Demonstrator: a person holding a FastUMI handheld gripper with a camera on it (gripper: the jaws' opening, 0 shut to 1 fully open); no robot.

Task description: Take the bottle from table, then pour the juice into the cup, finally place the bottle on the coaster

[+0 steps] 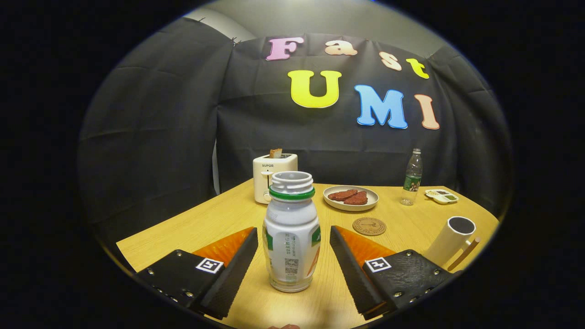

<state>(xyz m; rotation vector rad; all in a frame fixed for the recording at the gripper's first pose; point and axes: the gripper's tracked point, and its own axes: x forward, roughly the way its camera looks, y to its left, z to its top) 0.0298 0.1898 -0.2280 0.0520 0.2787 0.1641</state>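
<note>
I can't read the small print on the bottle (291, 237), which hides part of the toaster (269, 176); the gripper (292, 260) fingers' rear ends are cut off.

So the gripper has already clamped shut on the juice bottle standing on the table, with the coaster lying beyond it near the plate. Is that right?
Not quite. In the gripper view the gripper is open: its fingers stand apart on either side of the juice bottle, with a gap on each side. The rest holds: the bottle stands upright on the table, and the coaster lies beyond it near the plate.
</note>
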